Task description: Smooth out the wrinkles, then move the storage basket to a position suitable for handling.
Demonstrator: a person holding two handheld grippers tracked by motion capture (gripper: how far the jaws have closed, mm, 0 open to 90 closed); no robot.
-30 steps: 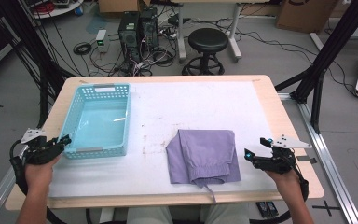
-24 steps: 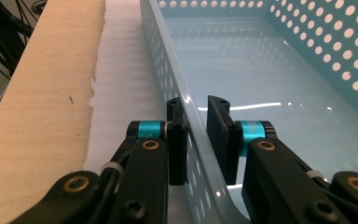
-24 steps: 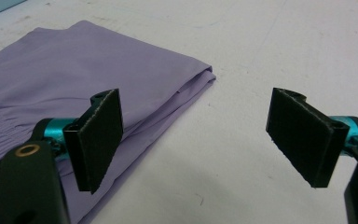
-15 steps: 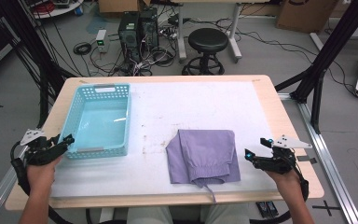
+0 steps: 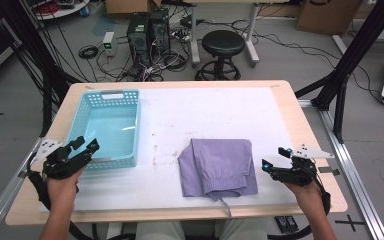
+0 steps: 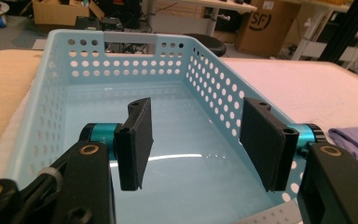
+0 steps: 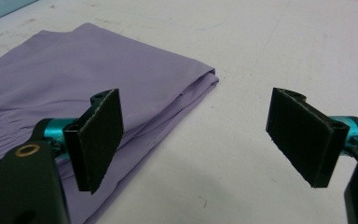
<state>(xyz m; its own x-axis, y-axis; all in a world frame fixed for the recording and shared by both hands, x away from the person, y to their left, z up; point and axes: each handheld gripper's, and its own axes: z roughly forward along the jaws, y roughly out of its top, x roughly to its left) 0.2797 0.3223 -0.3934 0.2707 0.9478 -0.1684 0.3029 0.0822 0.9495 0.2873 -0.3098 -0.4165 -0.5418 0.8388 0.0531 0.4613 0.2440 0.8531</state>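
We hold our left gripper (image 5: 86, 146) at the table's near left, forearm coming up from below; its jaws have just been opening, nothing between them. Our right gripper (image 5: 275, 159) rests at the near right, jaws wide and empty.

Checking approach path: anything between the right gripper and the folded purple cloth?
Nothing: in the high view only bare white table cover separates the open right gripper from the purple cloth.
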